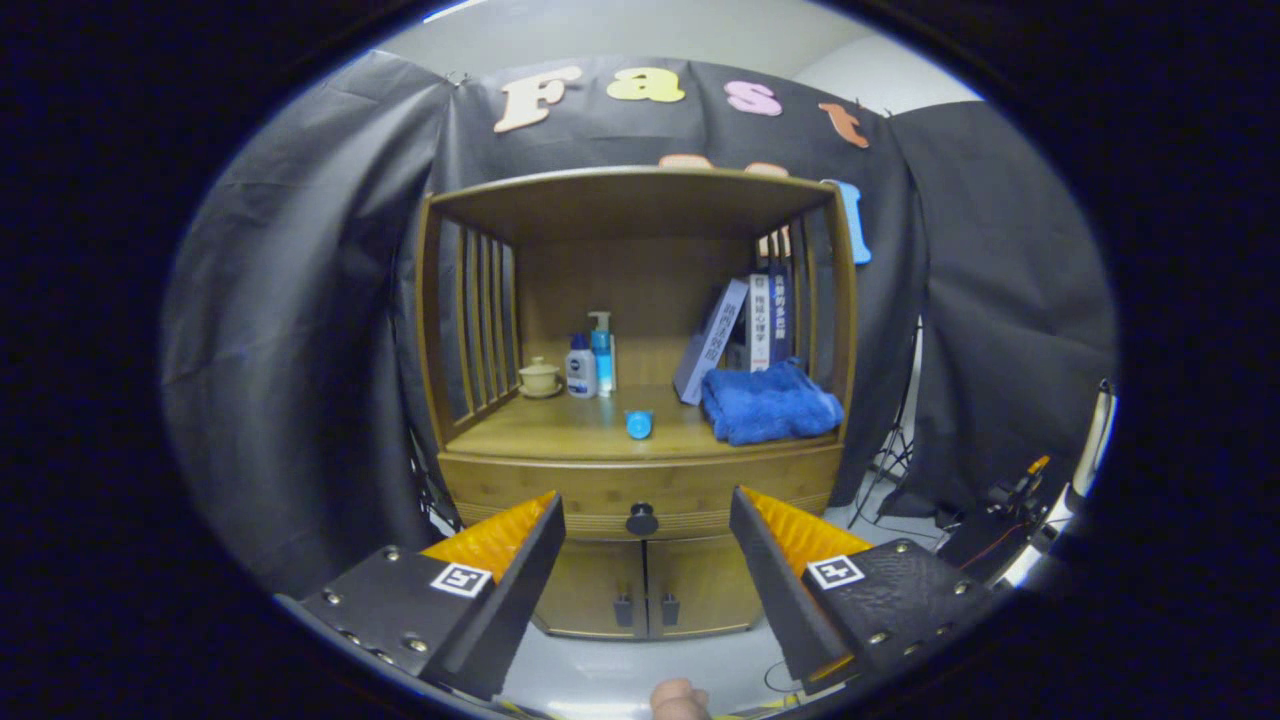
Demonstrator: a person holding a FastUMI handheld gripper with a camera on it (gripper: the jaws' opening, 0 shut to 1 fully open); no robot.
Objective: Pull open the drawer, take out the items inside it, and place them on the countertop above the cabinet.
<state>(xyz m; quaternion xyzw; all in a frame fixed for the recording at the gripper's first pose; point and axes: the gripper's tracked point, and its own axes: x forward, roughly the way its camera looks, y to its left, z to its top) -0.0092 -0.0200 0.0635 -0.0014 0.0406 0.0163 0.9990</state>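
A handheld gripper (645, 560) is facing a wooden cabinet (640, 400), its fingers (520, 560) standing wide apart and holding nothing. The closed drawer (640, 490) is running long side to side under the countertop (590, 430), its dark round knob (641, 519) pointing outward between the fingers, beyond their tips. Centring on the knob, closing squarely and pulling straight back looks the surest approach.
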